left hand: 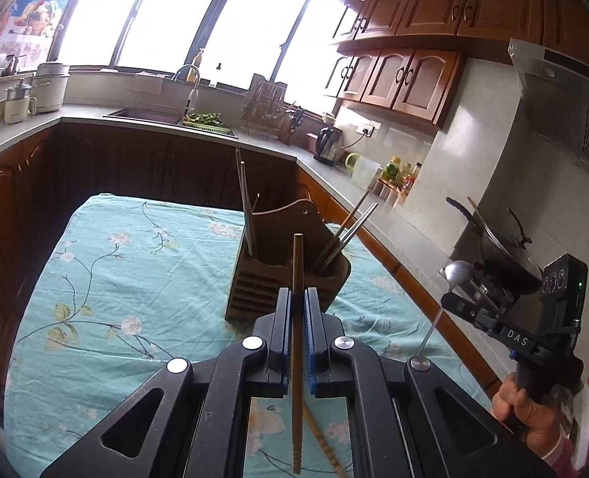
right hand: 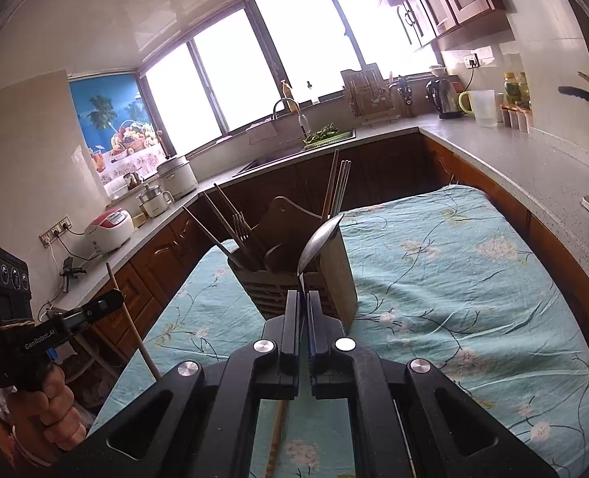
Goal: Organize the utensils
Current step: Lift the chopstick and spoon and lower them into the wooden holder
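The left hand-held gripper (left hand: 297, 298) clamps a light, stiff wooden chopstick (left hand: 297, 263) mid-shaft; the right hand-held gripper (right hand: 303, 302) pinches a slippery metal spoon (right hand: 318, 245) by its thin handle, likely to pivot.

- We see open tabletop (left hand: 107, 263) left of the wooden holder (left hand: 282, 279).
- Upright chopsticks (left hand: 245, 207) and leaning ones (left hand: 346, 231) crowd its outer slots.
- A loose chopstick (right hand: 276, 434) lies below our right tool (right hand: 304, 302).

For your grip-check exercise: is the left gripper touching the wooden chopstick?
Touching. The left wrist view shows the left gripper with both blue pads pressed against the wooden chopstick.
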Tool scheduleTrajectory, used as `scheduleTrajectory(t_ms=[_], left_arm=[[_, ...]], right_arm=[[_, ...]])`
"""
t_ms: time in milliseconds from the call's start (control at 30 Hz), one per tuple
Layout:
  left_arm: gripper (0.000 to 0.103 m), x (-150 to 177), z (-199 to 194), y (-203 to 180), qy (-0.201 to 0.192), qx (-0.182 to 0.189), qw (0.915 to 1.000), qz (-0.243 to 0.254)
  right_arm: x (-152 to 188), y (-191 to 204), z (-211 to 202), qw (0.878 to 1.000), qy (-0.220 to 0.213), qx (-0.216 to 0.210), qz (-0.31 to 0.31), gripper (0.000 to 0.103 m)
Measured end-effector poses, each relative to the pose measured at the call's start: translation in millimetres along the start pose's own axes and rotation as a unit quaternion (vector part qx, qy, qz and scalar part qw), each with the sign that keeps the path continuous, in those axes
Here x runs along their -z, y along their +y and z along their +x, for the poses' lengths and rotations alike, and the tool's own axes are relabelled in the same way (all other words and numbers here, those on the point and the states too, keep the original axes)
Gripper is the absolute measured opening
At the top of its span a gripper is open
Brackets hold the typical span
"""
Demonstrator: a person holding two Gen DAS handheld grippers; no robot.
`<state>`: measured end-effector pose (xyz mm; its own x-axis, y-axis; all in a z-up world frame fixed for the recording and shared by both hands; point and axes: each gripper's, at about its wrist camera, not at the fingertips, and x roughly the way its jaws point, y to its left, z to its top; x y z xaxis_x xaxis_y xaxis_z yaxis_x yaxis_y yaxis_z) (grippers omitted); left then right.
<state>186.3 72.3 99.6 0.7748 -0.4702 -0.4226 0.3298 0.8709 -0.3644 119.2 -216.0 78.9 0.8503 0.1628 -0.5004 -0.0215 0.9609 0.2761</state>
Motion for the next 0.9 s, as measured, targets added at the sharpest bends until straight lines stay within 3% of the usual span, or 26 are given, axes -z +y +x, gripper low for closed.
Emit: scheduleTrajectory(t_ms=[467, 900], left_arm=[[0.004, -9.3, -9.7, 6.9, -0.070, 0.002, 0.9973, -0.019], [0.004, -25.5, 11.4, 6.5, -0.125, -0.004, 0.9919, -0.017]], right_arm=[[-16.1, 4.9, 8.2, 1.000, -0.020, 0.000, -0.005, 0.003], [-45.6, 0.9, 22.0, 0.999, -0.048, 0.006, -0.002, 0.003]])
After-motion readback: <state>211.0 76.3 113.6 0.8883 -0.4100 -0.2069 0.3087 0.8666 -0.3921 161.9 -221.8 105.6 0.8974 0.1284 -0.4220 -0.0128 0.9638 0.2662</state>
